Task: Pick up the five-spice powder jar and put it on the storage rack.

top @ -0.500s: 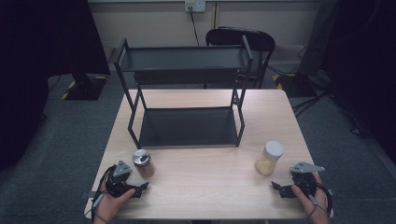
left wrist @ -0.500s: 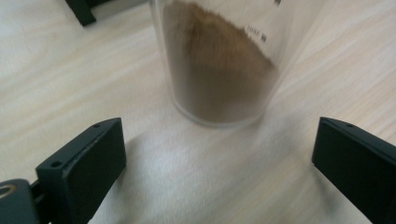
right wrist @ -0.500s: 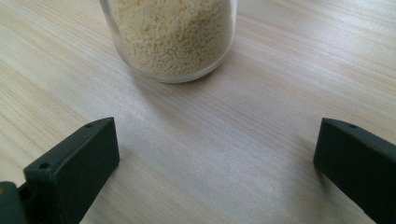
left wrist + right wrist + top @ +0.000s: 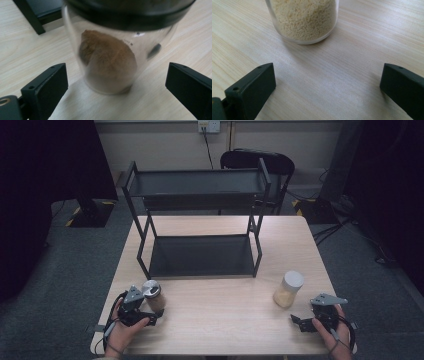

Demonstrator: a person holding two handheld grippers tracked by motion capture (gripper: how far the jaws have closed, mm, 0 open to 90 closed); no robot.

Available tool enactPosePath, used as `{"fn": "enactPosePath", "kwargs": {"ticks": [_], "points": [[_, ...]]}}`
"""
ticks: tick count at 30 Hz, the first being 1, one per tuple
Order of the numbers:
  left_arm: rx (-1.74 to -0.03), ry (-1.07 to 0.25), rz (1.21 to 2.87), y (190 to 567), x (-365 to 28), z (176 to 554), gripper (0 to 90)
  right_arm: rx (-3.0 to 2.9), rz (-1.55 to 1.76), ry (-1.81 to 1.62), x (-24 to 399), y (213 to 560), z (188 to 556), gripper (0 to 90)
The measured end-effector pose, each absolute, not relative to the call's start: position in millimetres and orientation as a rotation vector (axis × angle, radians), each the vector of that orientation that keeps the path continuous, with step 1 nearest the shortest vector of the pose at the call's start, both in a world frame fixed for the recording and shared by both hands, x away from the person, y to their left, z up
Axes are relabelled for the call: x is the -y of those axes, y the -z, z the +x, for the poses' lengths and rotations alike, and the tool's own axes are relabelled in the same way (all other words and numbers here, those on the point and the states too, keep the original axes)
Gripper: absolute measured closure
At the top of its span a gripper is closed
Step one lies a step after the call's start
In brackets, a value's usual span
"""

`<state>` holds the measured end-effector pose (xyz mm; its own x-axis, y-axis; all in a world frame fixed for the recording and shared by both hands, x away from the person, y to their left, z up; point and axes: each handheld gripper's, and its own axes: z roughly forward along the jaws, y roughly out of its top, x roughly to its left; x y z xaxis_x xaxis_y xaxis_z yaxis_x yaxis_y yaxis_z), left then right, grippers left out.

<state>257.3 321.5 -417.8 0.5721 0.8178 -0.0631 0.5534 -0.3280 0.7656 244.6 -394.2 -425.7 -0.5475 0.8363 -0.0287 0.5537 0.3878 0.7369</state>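
Glass jar with brown contents (image 4: pixel 110 62) stands on the wooden surface (image 4: pixel 220 320) near the front left corner, between the spread jaws of the left gripper (image 4: pixel 150 312); neither pad touches the glass. Its dark lid sits high and close to the camera in the left gripper view.

Risk, left: the jar is tall and narrow. If one jaw meets the wall before the other on closing, the jar could tip or skid toward the shelf rack (image 4: pixel 200 220). A grip too near the base could leave it top-heavy when lifted.

Second jar, pale grains (image 4: pixel 304 20), white lid, stands at the right, just ahead of the right gripper (image 4: pixel 300 324). Those jaws are released, nothing between them, jar clearly beyond the tips. Risk: a forward push off centre would nudge it rather than straddle it.

Edges: both hands work close to the front edge; the left jar is nearer the left edge, the pale jar nearer the right.

Room: bare wood between the jars; rack's lower shelf and top shelf both vacant. Rack posts narrow the entry.
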Motion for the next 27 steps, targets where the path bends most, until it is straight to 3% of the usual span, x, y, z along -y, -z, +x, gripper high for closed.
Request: {"fn": "enactPosePath", "kwargs": {"ticks": [12,23,27], "points": [[-1.123,-0.443,1.991,424,-314,264,11.3,-2.255,1.200,-0.972,394,426,245,0.0],[-1.128,-0.458,1.954,423,-314,269,27.1,-2.254,1.200,-0.971,394,426,245,0.0],[-1.111,-0.474,1.972,421,-312,269,28.2,-2.254,1.200,-0.971,394,426,245,0.0]]}}
